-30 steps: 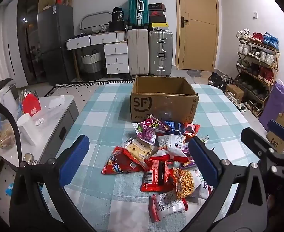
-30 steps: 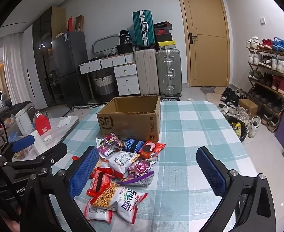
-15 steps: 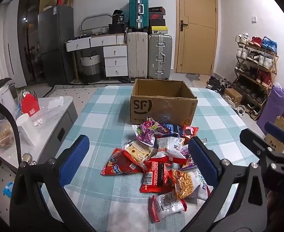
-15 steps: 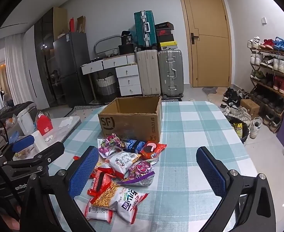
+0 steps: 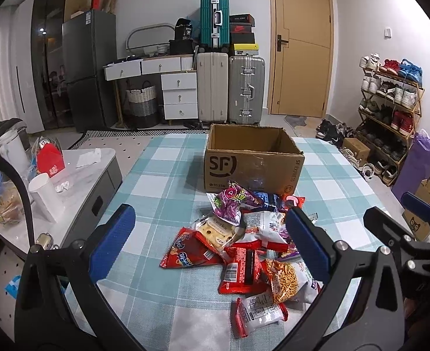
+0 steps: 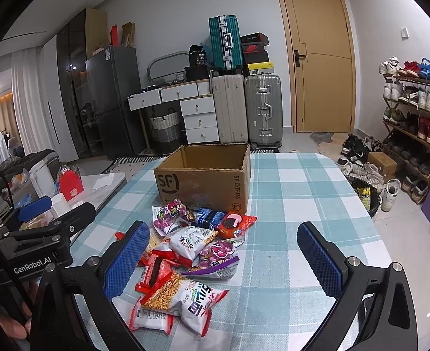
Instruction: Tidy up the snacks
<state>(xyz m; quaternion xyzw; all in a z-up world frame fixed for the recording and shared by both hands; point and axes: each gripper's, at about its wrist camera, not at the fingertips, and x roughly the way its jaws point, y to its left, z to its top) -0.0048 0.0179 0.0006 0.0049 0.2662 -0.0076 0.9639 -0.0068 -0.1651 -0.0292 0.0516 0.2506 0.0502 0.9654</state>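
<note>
Snack packets point(image 5: 244, 242) lie heaped mid-tabletop, just before the open SF cardboard box point(image 5: 253, 161) toward the far edge of the checked tablecloth point(image 6: 297, 193). Left gripper point(image 5: 209, 239) and right gripper point(image 6: 220, 254) hover above the near edge, fingers spread wide, holding nothing.

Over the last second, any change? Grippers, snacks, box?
Almost none. The left wrist view shifts slightly: the cardboard box and snack pile sit a touch lower in frame, so that gripper drifted a little. Nothing was grasped or released. Left gripper and right gripper stay open and empty, above the checked tablecloth; snacks are unmoved in front of the box.
</note>
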